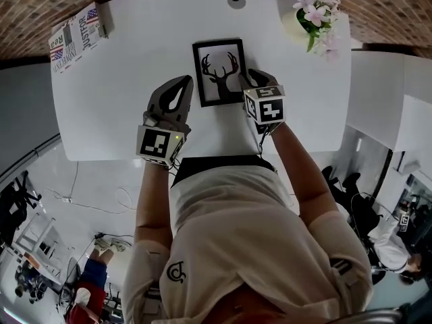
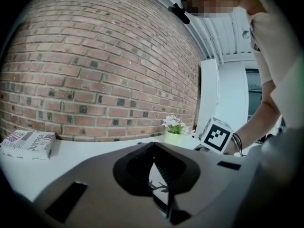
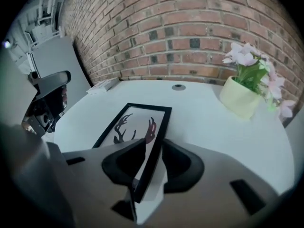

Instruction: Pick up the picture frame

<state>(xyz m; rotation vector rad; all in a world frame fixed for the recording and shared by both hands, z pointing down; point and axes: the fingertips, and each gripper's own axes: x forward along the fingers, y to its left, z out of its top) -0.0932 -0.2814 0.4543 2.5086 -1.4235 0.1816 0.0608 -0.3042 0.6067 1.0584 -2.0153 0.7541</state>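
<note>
On the white table (image 1: 135,79), the picture frame (image 1: 219,71) lies flat. Your right gripper (image 3: 152,144) has its fingers spread astride the frame's right edge, seemingly not pinching yet. Your left gripper (image 2: 153,148) sits closed just beside its left edge.

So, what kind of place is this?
Probably an office or a studio: a white table stands by a bare brick wall, with a flower pot on it, and a cable lies on the pale floor beside it.
</note>
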